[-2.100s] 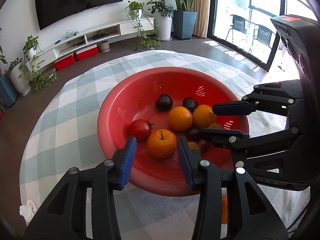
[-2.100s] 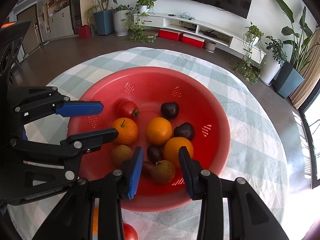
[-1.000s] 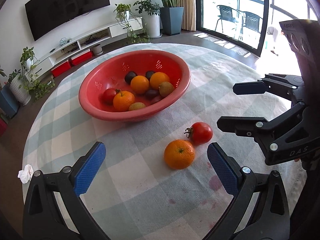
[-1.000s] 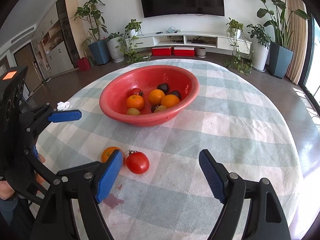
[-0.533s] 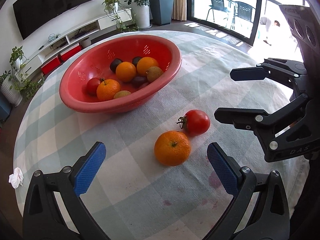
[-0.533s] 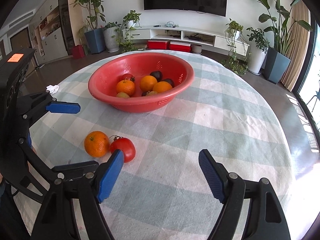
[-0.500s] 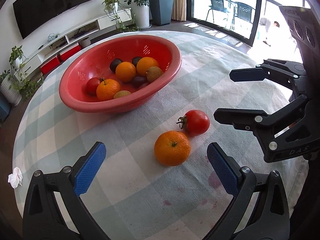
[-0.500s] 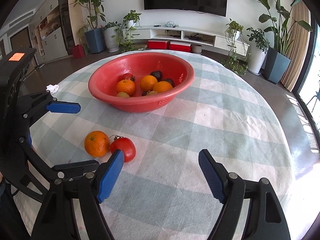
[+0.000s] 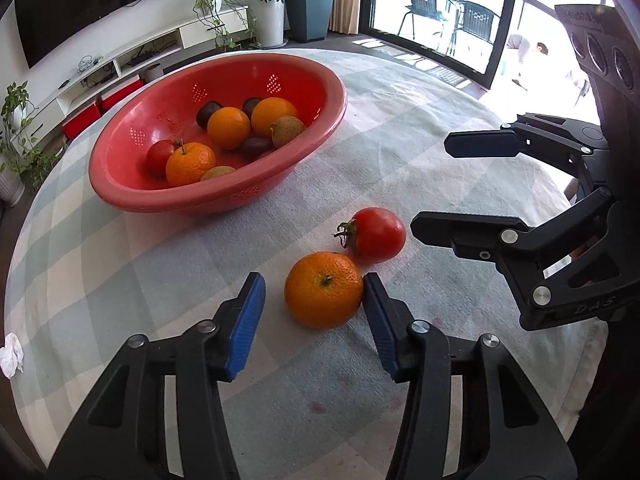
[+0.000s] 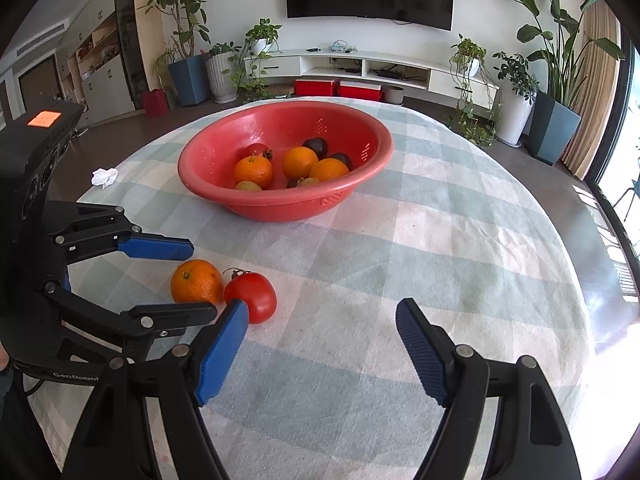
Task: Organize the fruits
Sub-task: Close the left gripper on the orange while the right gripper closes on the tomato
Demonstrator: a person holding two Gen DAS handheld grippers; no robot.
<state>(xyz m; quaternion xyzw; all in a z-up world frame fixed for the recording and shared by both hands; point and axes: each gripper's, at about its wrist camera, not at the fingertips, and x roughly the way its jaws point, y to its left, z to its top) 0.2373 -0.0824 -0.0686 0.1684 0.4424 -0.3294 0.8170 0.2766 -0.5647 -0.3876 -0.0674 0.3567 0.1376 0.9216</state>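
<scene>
Left wrist view has the loose orange sitting on the checked tablecloth with its little stem dimple facing up toward the camera; it's basically round, so no real long axis to speak of. The left gripper has just been closing in around it: the orange is between the blue pads, the right pad looks to be touching its side, while the left pad still has a gap, so not clamped. Just beside the orange and touching it is a tomato, lying on its side with the green stem pointing left (that one crowds the far right side of the orange). The right gripper hangs well open over bare cloth, nothing between its fingers, its left pad near the tomato. Further back sits the red colander bowl with oranges, another tomato, dark plums and brownish kiwi-looking fruit. A crumpled white tissue lies near the table edge.
</scene>
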